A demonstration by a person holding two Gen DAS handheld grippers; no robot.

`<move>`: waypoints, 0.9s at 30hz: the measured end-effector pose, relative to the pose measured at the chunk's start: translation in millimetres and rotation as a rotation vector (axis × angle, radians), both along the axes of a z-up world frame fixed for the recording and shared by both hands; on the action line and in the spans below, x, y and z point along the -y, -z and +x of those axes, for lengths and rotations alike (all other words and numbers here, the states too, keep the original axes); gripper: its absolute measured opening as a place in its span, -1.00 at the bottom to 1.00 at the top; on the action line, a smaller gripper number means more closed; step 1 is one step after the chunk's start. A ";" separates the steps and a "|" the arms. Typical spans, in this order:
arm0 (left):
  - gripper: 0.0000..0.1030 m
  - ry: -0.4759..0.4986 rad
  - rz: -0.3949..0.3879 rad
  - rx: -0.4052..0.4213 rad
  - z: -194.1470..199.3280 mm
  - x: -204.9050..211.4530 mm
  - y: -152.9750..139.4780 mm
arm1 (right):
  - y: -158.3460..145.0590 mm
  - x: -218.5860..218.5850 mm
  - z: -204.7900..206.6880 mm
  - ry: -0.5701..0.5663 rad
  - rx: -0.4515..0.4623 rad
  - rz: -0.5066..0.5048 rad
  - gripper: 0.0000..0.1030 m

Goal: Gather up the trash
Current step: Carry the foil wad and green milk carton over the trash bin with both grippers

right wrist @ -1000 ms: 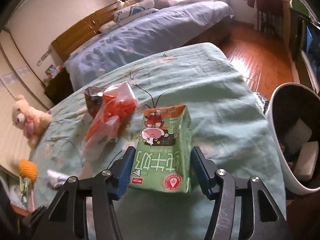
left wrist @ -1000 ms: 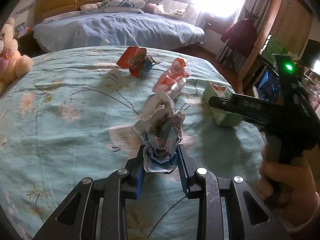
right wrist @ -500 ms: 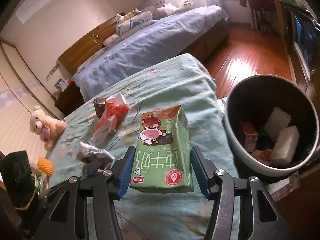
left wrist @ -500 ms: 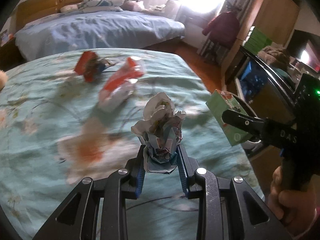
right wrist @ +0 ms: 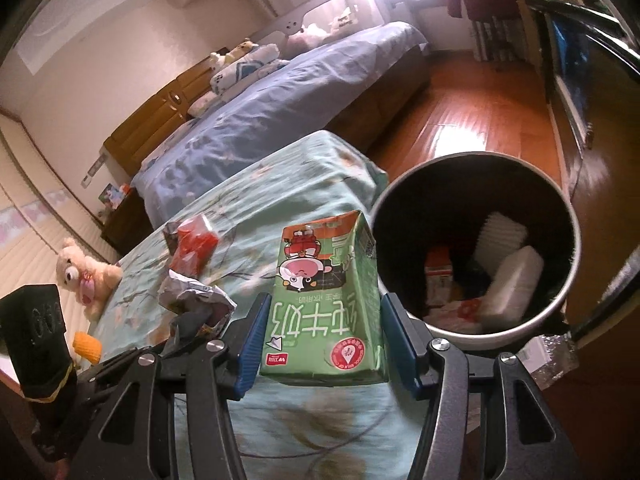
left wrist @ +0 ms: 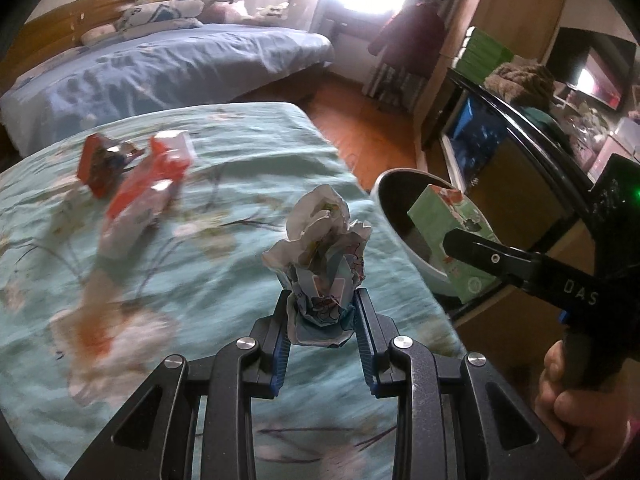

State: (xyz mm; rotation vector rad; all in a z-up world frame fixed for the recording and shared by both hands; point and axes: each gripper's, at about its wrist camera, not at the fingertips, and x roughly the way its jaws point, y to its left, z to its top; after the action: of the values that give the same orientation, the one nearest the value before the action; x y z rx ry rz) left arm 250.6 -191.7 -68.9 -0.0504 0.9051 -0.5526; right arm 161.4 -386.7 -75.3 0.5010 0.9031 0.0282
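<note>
Clamping a crumpled paper wad [left wrist: 320,256], the left gripper [left wrist: 322,312] hangs above the bed's right edge; the right gripper [right wrist: 324,336] squeezes a green milk carton [right wrist: 324,300] beside the bin [right wrist: 560,308]. Neither is dropped yet, and red wrappers [left wrist: 144,188] lie farther left.

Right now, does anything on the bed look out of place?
Yes: two red snack wrappers lie loose on the teal bedspread, litter not yet collected. The crumpled paper and green milk carton are each clamped in a hand-held gripper near the bin.

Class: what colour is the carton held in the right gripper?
Mostly green milk carton; clearest in the right wrist view.
</note>
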 end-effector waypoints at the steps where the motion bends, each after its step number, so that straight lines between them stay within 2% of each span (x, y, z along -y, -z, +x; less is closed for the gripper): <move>1: -0.45 0.009 0.004 0.003 0.9 5.4 0.0 | 0.6 3.4 -1.3 0.007 0.000 0.001 0.09; 15: -0.45 0.082 0.029 -0.011 24.4 59.4 12.3 | 6.5 52.0 -7.0 0.088 -0.006 -0.009 0.09; 27: -0.45 0.119 0.036 -0.008 46.8 89.8 13.8 | 15.6 74.5 -3.5 0.105 -0.030 -0.024 0.09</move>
State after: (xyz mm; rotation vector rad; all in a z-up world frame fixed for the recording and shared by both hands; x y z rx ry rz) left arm 297.5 -281.5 -82.7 0.0337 0.9296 -0.6470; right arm 157.9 -461.2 -90.9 0.5274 0.9043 -0.0860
